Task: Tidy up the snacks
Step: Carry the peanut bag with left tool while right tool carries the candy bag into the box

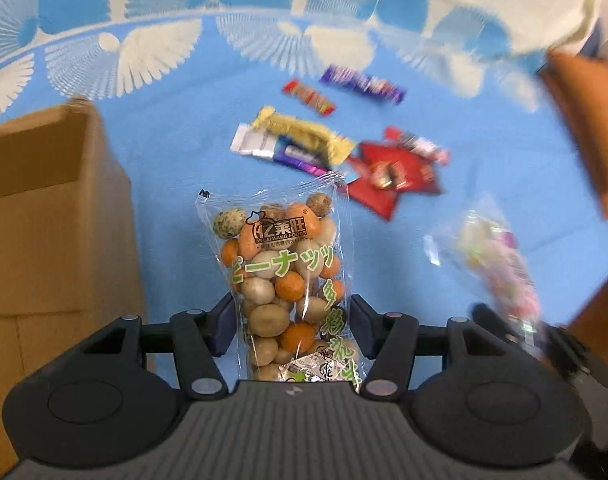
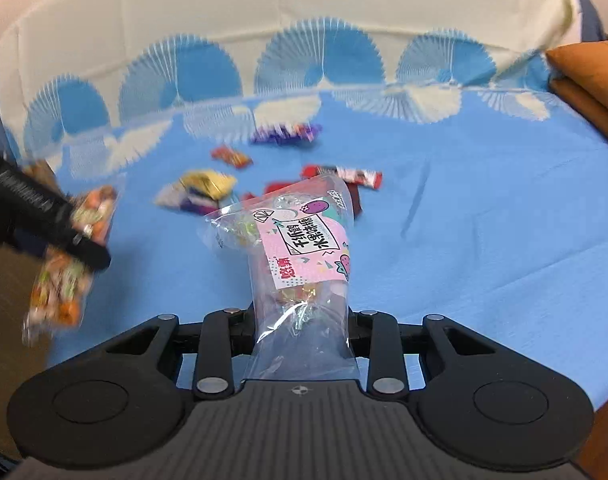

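Nearest, the left hand-held gripper [image 1: 290,326] is clamped on a bag of coated peanuts [image 1: 282,280], lifted so it can go in the cardboard box [image 1: 48,216] at the left. What is in the box is hidden. The right hand-held gripper [image 2: 302,330] squeezes a clear candy bag [image 2: 300,264]. Farther off, chocolate bars [image 1: 362,84] lie loose on the blue cloth [image 1: 484,152].

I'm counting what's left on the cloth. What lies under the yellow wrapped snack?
Under the yellow wrapped snack lie a white packet and a purple-wrapped bar, partly covered. Anything else beneath is hidden.
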